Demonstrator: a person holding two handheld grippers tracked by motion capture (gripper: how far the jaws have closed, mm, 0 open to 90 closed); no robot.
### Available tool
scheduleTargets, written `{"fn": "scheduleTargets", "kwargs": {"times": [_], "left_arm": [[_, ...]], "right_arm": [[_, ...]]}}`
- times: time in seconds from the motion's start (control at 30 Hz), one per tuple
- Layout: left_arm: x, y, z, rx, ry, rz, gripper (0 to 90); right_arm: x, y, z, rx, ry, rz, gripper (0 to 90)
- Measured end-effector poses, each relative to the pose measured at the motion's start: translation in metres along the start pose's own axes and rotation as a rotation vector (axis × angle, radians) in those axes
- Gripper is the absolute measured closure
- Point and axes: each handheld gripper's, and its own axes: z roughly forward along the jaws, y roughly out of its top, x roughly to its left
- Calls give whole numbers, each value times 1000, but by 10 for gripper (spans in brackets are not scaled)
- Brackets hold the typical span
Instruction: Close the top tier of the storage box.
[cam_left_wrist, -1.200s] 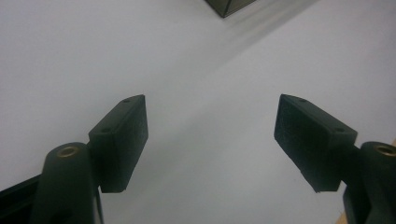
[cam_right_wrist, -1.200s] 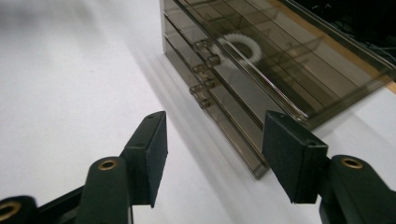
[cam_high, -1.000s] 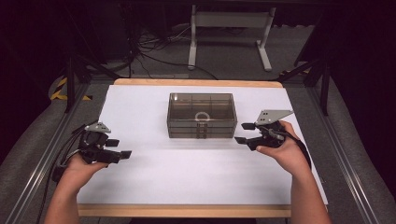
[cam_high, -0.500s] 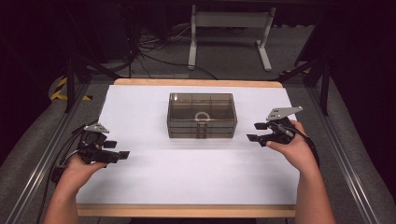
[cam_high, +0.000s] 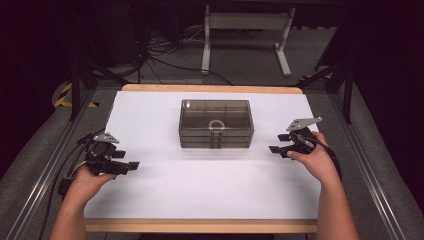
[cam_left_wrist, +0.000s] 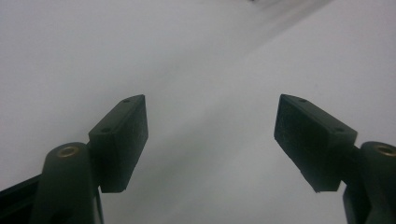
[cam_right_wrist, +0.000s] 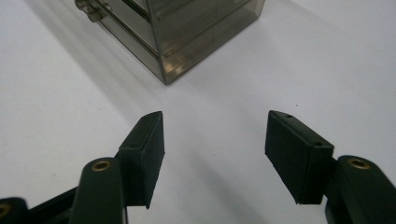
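A smoky see-through drawer box (cam_high: 216, 124) stands in the middle of the white sheet (cam_high: 200, 190), with a pale ring visible at its top. My right gripper (cam_high: 278, 143) sits low over the sheet to the right of the box, pointing at it. In the right gripper view its jaws (cam_right_wrist: 215, 149) stand wide and have just been opening further, with nothing between them; the box's corner (cam_right_wrist: 187, 32) lies ahead. My left gripper (cam_high: 129, 166) rests at the sheet's left side, well away from the box. In the left gripper view it is open (cam_left_wrist: 212, 135) over bare white sheet.
The sheet covers a wooden table top (cam_high: 210, 226), whose edge shows at front and back. Metal rails (cam_high: 372, 170) and grey flooring run along both sides. A white stand (cam_high: 245, 30) and cables lie beyond the far edge.
The right hand has shifted a little to the right, away from the box, and sits slightly lower. The left hand and the box have stayed put.
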Motion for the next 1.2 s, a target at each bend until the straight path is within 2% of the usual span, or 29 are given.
{"fn": "scheduleTargets", "kwargs": {"times": [0.07,0.13,0.23,0.53,0.67,0.77,0.83,0.93,1.0,1.1,1.2], "left_arm": [[1,-1,0,-5,4,-3,266],[4,-2,1,-2,-2,-9,266],[5,-2,5,-3,-11,-17,266],[11,-6,12,6,-13,-33,265],[13,-7,15,15,9,-32,262],[14,-8,17,26,8,-34,255],[14,-9,18,27,12,-34,252],[14,-9,19,28,16,-34,249],[14,-9,19,30,14,-34,247],[14,-9,19,25,20,-32,246],[14,-9,18,13,27,-37,244]], "right_arm": [[-2,-2,2,0,-3,3,386],[-5,-6,6,-38,-10,19,386],[-9,-9,10,-59,-17,30,386],[-16,-21,25,-14,-8,44,386],[-17,-26,30,-28,-6,43,385],[-17,-28,35,-14,-14,23,374],[-17,-30,37,-25,-15,13,373],[-19,-33,39,-18,-24,14,346],[-19,-35,40,-40,-26,27,342],[-19,-35,41,-43,-21,30,321],[-18,-34,41,-38,-29,35,334]]}}
